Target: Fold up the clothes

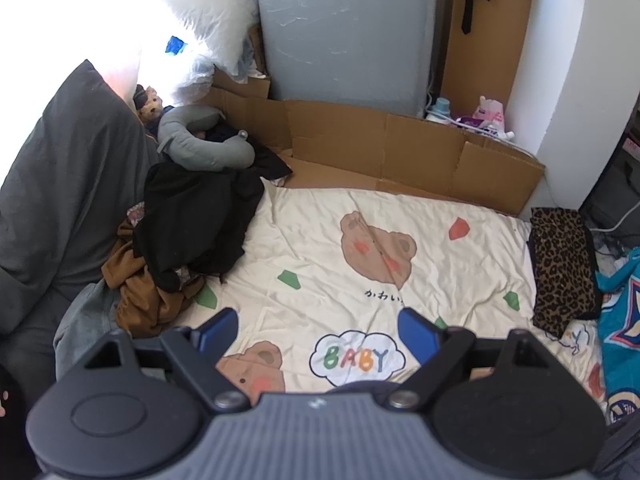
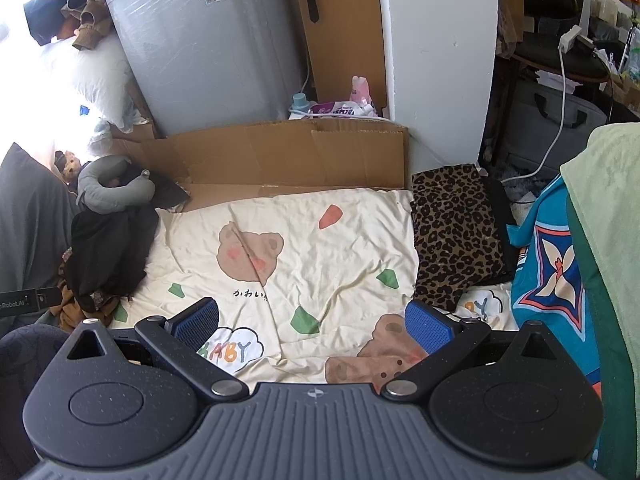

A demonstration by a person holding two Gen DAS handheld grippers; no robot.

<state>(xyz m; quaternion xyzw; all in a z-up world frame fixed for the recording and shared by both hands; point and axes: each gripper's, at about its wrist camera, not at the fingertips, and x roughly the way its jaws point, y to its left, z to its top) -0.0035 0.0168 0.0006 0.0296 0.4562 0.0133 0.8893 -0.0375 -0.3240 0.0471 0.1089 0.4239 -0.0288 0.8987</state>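
Observation:
A heap of unfolded clothes lies at the left of a cream bear-print sheet [image 1: 328, 208] [image 2: 328, 240]: a black garment [image 1: 192, 220] [image 2: 108, 248] on top, a brown one [image 1: 140, 296] under it. A folded leopard-print garment [image 1: 560, 264] [image 2: 452, 232] rests at the sheet's right edge. My left gripper [image 1: 316, 332] hovers open over the sheet's near part, nothing between its blue pads. My right gripper [image 2: 312, 324] is also open over the sheet, with nothing in it, its right pad close to the leopard piece.
A grey neck pillow [image 1: 200, 144] sits behind the heap. Flattened cardboard [image 1: 380, 144] [image 2: 280, 152] lines the back, with a grey wrapped appliance [image 1: 344, 32] behind. A teal patterned cloth [image 2: 548, 264] and a green towel [image 2: 608, 208] lie right. A dark grey pillow [image 1: 60, 168] stands left.

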